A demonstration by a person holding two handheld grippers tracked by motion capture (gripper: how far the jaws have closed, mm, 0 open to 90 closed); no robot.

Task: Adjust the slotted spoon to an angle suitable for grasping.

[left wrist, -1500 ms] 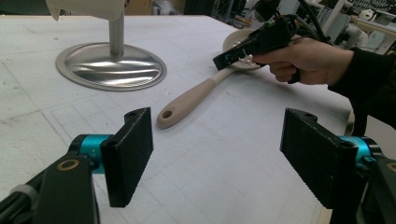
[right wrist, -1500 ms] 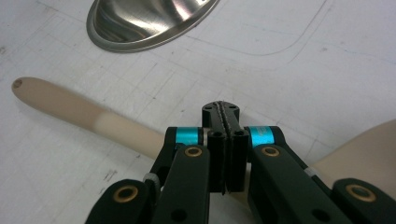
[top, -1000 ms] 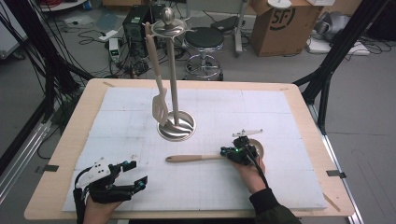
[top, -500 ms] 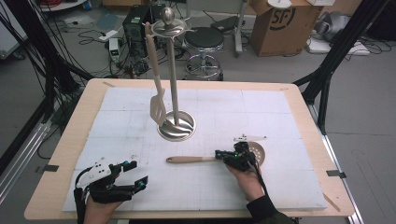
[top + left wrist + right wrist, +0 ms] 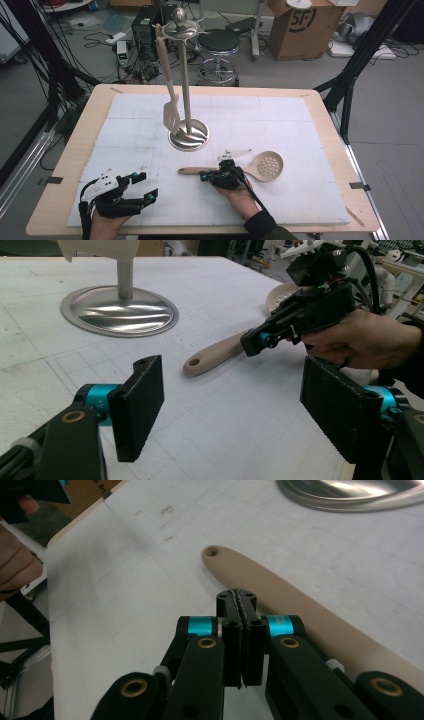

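The beige skimmer spoon lies flat on the white mat, its perforated bowl toward the table's right side and its handle pointing left, the hanging hole at the handle's free end. It is in front of the steel utensil stand, apart from the round base. A beige slotted spatula already hangs from the stand's top ring, so by the look of it one utensil is stowed and the skimmer is left to be picked up and hung — nothing of that has begun.

The right gripper sits low over the handle's middle, its jaws pressed together with nothing between them. In the right gripper view the handle runs just beside and under the closed tips rather than between them, so there is no grip; whether the tips rest on the handle I cannot tell. The jaws would have to part and straddle the handle before a lift.

The left gripper rests near the table's front left corner, well apart from the skimmer — jaws spread wide and empty, looking across the mat toward the handle and the right gripper.
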